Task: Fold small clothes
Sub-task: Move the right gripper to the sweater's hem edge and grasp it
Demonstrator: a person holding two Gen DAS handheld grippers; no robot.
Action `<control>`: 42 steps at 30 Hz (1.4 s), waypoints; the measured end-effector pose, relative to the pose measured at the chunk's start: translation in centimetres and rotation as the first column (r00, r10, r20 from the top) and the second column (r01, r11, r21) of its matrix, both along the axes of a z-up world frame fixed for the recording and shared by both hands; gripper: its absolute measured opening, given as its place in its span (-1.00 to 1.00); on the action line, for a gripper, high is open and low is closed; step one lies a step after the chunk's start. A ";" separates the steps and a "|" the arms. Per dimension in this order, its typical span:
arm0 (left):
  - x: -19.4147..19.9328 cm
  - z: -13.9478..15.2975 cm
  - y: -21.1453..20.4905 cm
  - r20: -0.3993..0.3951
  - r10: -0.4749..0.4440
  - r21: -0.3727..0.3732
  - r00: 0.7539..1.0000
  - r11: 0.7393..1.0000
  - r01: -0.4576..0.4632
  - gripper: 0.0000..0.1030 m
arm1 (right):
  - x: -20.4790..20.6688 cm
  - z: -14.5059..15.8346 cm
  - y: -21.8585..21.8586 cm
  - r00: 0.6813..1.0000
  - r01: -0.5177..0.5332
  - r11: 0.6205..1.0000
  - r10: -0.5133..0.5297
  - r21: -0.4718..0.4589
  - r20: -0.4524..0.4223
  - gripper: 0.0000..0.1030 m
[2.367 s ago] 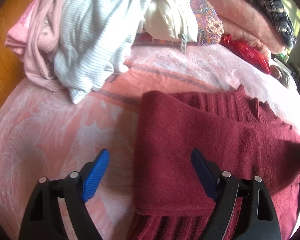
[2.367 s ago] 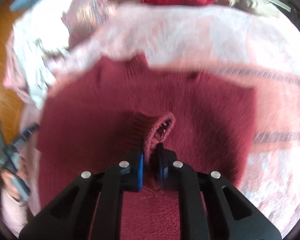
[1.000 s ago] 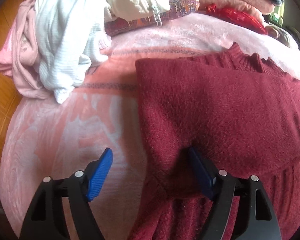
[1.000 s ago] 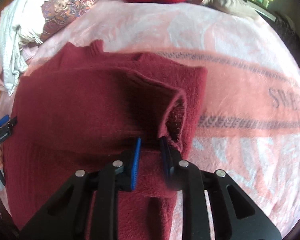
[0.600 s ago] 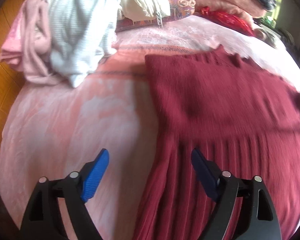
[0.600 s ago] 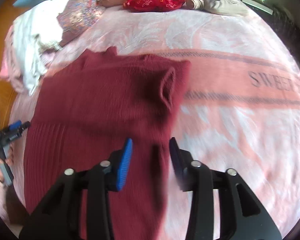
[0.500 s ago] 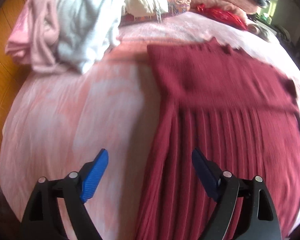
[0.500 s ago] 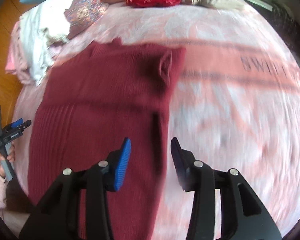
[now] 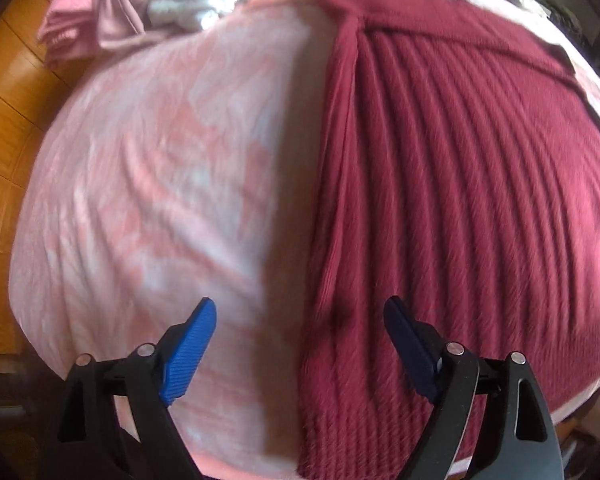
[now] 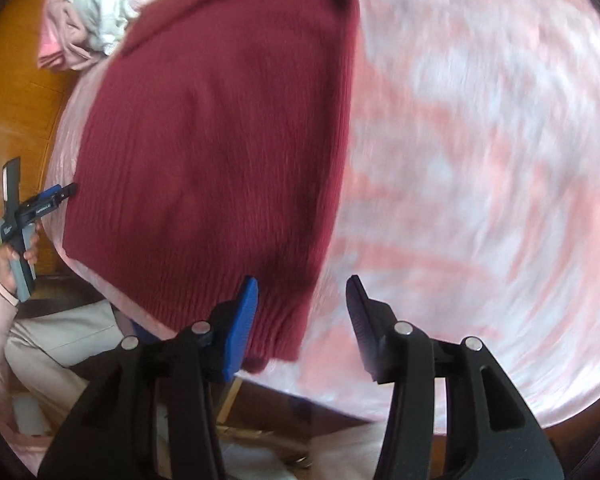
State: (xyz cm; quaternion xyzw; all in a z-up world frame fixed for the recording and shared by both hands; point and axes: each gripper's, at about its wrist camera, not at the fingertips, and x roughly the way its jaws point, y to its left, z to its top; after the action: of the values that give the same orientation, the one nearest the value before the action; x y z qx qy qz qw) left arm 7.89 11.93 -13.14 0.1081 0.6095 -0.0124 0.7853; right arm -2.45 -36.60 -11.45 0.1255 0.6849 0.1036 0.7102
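A dark red ribbed knit garment [image 9: 460,168] lies flat on the pink blanket [image 9: 160,168], its sleeves folded in over the body. My left gripper [image 9: 300,332] is open and empty over the garment's near left hem corner. In the right wrist view the garment [image 10: 220,132] reaches down to the bed's near edge. My right gripper [image 10: 302,312] is open and empty over its near right hem corner. The left gripper [image 10: 40,204] also shows there, at the garment's left edge.
A pile of pink and pale striped clothes [image 9: 148,4] lies at the far left of the bed. Orange wooden floor [image 9: 4,92] borders the bed on the left. The person's legs [image 10: 60,344] are below the bed's near edge.
My right gripper let go of the folded sleeve and opened. Both grippers pulled back from the upper part of the garment to its near hem corners.
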 end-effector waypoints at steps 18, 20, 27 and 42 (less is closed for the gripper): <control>-1.0 -2.4 2.1 -0.072 0.068 -0.099 0.995 0.992 -0.075 0.73 | 0.1 -1.7 4.6 0.997 0.030 0.998 -0.034 -0.059 -0.068 -0.12; -1.3 -2.7 2.3 -0.064 0.061 -0.092 0.996 0.994 -0.067 0.68 | 0.3 -1.8 5.6 0.998 0.004 0.998 -0.008 -0.065 -0.061 -0.37; -1.9 -2.3 0.6 -0.082 0.007 -0.148 0.997 0.989 -0.019 -0.40 | 0.3 -1.3 6.6 0.999 -0.001 0.999 -0.001 -0.041 -0.046 -0.81; -3.6 -2.8 1.3 -0.097 0.076 -0.107 0.992 0.991 -0.087 0.19 | -0.2 -2.1 5.9 0.997 -0.022 0.999 0.019 -0.042 -0.075 -0.67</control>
State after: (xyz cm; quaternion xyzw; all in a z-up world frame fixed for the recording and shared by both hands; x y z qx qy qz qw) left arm 4.33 13.20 -15.89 0.0387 0.6477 -0.0190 0.7607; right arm -2.61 -30.67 -13.55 0.1070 0.7144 0.0916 0.6854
